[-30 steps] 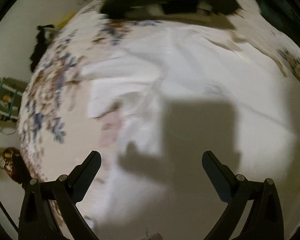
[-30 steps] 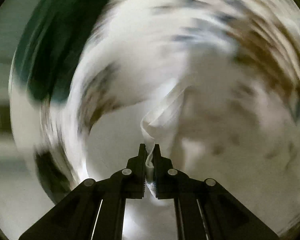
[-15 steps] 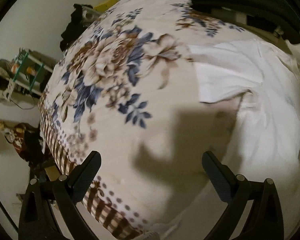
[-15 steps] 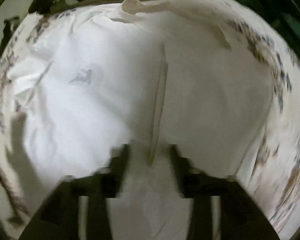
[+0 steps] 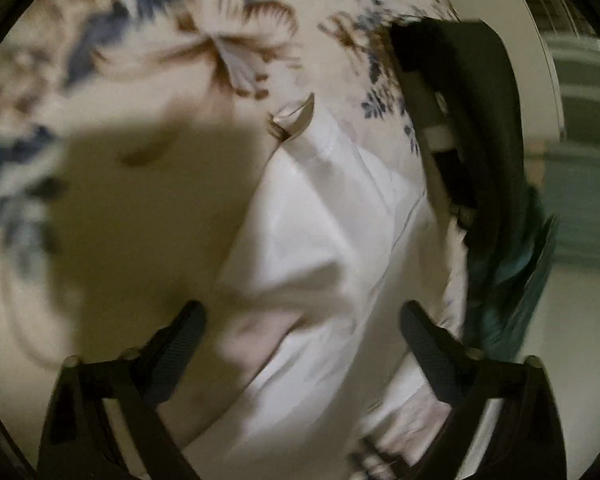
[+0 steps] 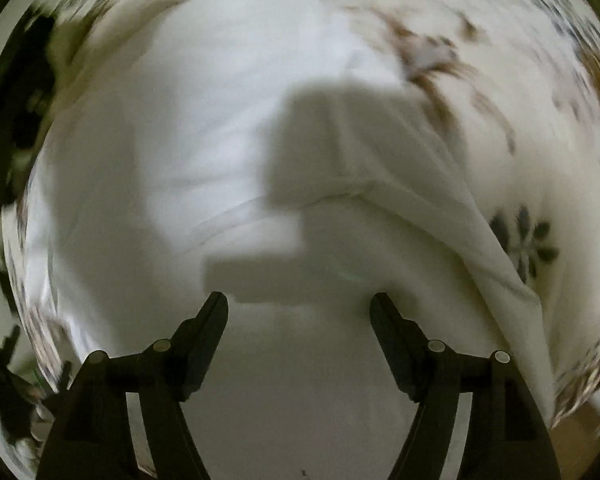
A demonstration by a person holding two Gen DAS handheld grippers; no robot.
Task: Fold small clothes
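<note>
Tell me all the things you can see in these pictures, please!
white garment: one, white, spread on the floral cloth, one edge folded over.
floral cloth: one, cream with blue and brown flowers, under the garment.
dark clothing: one heap, black and green, beside the garment at the cloth's edge.
left gripper: one, black, above the garment, jaws closing, nothing pinched.
right gripper: one, black, above the garment, jaws opening, nothing pinched.
</note>
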